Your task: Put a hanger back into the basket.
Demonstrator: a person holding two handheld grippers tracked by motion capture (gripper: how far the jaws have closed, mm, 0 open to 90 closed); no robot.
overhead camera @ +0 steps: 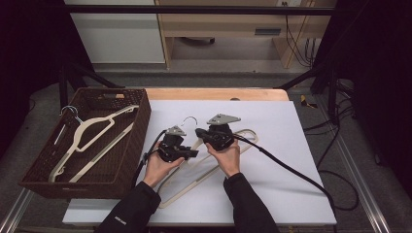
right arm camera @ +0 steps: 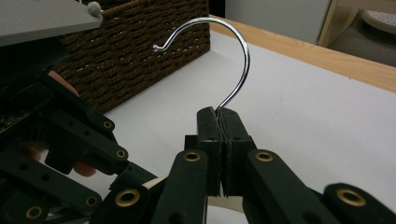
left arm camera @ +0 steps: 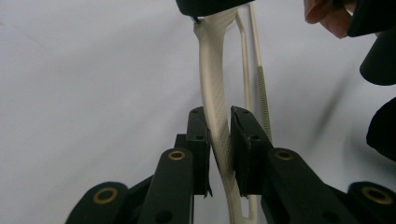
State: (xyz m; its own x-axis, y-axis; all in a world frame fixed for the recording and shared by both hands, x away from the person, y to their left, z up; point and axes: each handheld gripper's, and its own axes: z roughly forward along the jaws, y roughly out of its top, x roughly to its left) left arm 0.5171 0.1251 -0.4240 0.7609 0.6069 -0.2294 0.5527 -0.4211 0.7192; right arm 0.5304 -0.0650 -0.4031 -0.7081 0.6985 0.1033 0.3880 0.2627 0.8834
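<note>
We hold the hanger (overhead camera: pixel 214 162) with both tongs: right tongs (right arm camera: pixel 219 114) clamp its hook (right arm camera: pixel 233 60), left tongs (left arm camera: pixel 219 140) pinch its shoulder; basket (overhead camera: pixel 124 145) lies left, nearer the left hand.

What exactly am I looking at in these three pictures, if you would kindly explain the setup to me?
A person sits at a table covered with a white sheet and holds a hand-operated gripper in each hand. The high view looks down from above; the other two views come from small cameras riding on each gripper, looking along its black jaws. Between the hands lies a cream hanger. The left gripper is closed on one of its plastic arms; the right gripper is shut at the base of its metal hook. At the table's left stands a brown wicker basket with other hangers already in it.
</note>
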